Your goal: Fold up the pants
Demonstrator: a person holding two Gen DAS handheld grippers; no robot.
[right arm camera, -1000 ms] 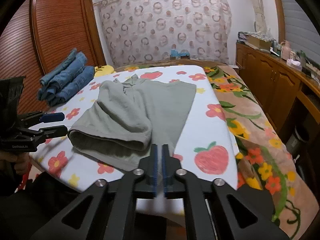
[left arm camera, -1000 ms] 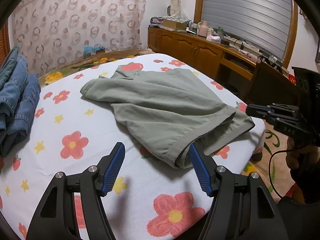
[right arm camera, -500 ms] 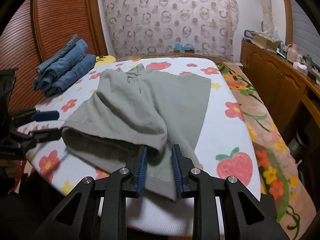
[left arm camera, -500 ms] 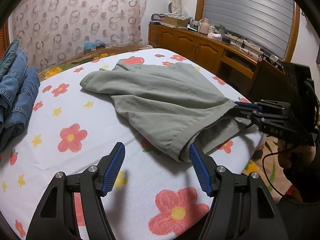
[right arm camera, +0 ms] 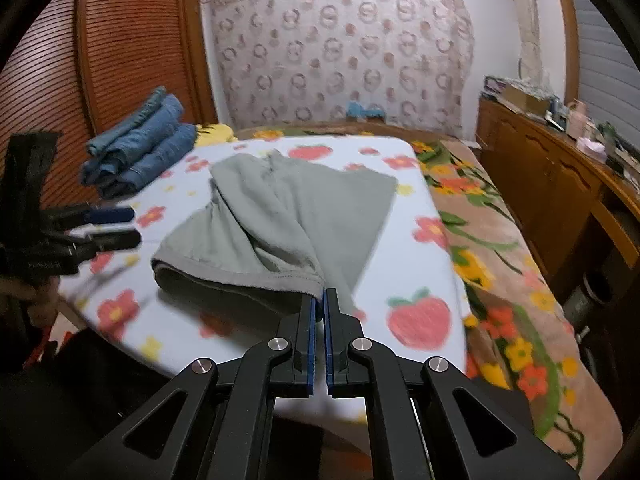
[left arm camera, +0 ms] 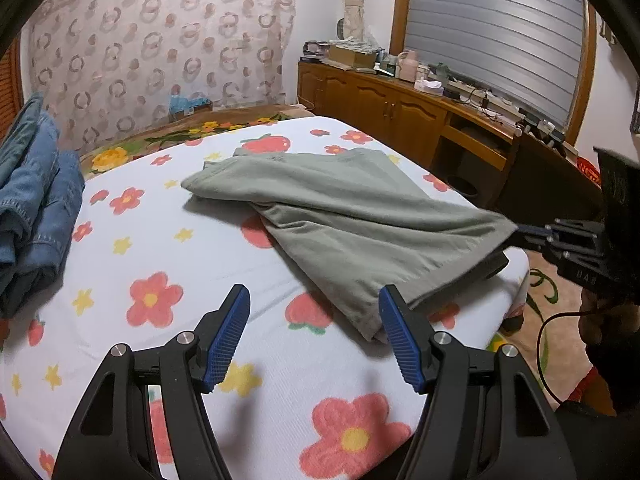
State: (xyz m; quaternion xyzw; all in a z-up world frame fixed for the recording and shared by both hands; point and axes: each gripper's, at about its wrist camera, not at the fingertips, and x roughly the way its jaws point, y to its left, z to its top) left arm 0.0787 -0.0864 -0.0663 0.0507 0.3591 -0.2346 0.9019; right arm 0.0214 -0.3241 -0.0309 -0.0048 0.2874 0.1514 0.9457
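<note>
Grey-green pants (left arm camera: 340, 208) lie on a white floral sheet (left arm camera: 160, 248), legs toward me. My right gripper (right arm camera: 319, 300) is shut on the hem corner of the upper leg (right arm camera: 280, 276) and lifts it off the sheet; it shows at the right of the left wrist view (left arm camera: 520, 232). My left gripper (left arm camera: 314, 312) is open and empty, just above the sheet beside the other hem corner (left arm camera: 372, 332). It also shows at the left of the right wrist view (right arm camera: 116, 226).
A stack of folded blue jeans (left arm camera: 32, 208) sits at the left of the sheet (right arm camera: 136, 156). A wooden sideboard (left arm camera: 400, 108) with clutter runs along the right wall. A floral blanket (right arm camera: 500, 260) covers the bed beyond the sheet's right edge.
My right gripper opened, moved onto the hem corner, then shut on it and raised it. My left gripper stayed open and shifted slightly left of the pants.
</note>
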